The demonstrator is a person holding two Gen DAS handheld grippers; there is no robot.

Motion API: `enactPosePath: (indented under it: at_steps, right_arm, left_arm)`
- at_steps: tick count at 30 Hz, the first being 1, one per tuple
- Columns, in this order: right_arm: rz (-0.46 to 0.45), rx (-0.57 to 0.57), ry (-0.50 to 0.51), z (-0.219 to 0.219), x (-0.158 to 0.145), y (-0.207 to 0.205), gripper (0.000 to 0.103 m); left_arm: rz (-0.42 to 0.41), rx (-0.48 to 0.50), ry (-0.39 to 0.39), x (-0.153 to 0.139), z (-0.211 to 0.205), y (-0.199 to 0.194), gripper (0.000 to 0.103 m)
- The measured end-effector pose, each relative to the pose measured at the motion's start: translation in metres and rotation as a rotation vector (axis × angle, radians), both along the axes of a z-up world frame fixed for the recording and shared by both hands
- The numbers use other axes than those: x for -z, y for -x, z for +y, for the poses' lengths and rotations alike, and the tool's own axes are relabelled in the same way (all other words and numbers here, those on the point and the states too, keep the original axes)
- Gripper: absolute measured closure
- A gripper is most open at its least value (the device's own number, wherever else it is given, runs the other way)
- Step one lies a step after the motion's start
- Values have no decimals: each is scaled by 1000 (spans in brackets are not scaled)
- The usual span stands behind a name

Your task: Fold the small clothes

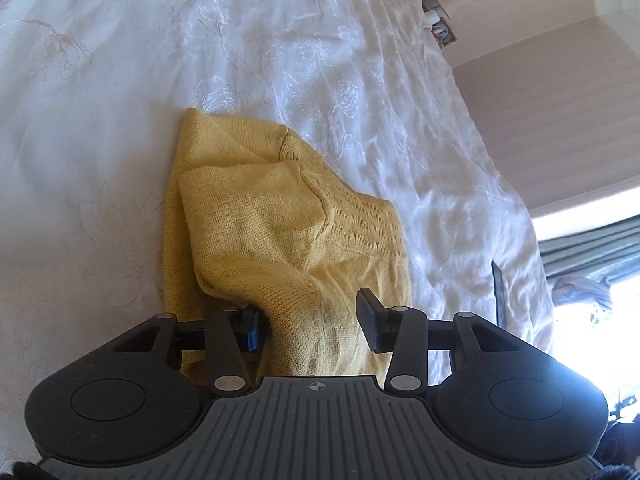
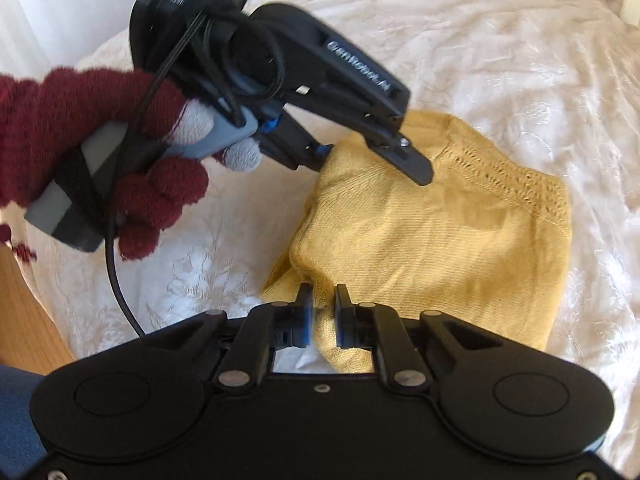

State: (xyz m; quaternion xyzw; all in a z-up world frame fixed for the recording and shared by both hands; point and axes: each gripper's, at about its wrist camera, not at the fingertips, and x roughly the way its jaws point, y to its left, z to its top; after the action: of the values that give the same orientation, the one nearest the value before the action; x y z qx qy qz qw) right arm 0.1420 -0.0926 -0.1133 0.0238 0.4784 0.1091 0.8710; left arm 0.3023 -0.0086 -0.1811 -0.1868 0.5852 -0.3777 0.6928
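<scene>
- A yellow knit sweater lies partly folded on a white embroidered bedspread; it sits right in front of both tongs.
- Left tongs: the jaws stand part way spread with a raised fold of the sweater between them. The left-hand finger is sunk into the knit; the right-hand finger looks just clear of the cloth. Whether the pads truly pinch the fold cannot be told.
- From the right wrist view, the left tongs come in from the upper left and reach over the far left corner of the sweater; one finger lies over the knit, the other is at the sweater's edge.
- A hand in a dark red glove with grey fingertips holds the left tongs' handle; a black cable hangs from it.
- Right tongs: the jaws are pressed close together and pinch the near edge of the sweater, which runs up between the pads.
- An openwork band of the knit lies beyond the right tongs, to their right.
- Left of the right tongs, past the edge of the bedspread, is wooden floor.
</scene>
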Motion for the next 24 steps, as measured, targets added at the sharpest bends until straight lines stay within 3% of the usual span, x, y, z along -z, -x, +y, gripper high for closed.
enactPosePath:
  at_steps: [4, 8, 11, 13, 18, 24]
  right_arm:
    - [4, 64, -61, -15, -9, -3, 85]
    - [26, 102, -122, -23, -5, -4, 85]
    - [41, 94, -144, -21, 2, -5, 85]
    - [51, 94, -162, -21, 4, -4, 85]
    - [65, 87, -178, -19, 8, -6, 84]
    - [76, 88, -187, -19, 8, -7, 84]
  left_arm:
    - [-44, -69, 6, -10, 3, 3, 59]
    - [-97, 0, -88, -15, -2, 7, 58]
    - [-141, -1, -120, -19, 7, 5, 53]
    - [-121, -40, -115, -16, 17, -2, 48]
    - [22, -124, -72, 5, 23, -30, 47]
    - [70, -120, -42, 14, 4, -51, 48]
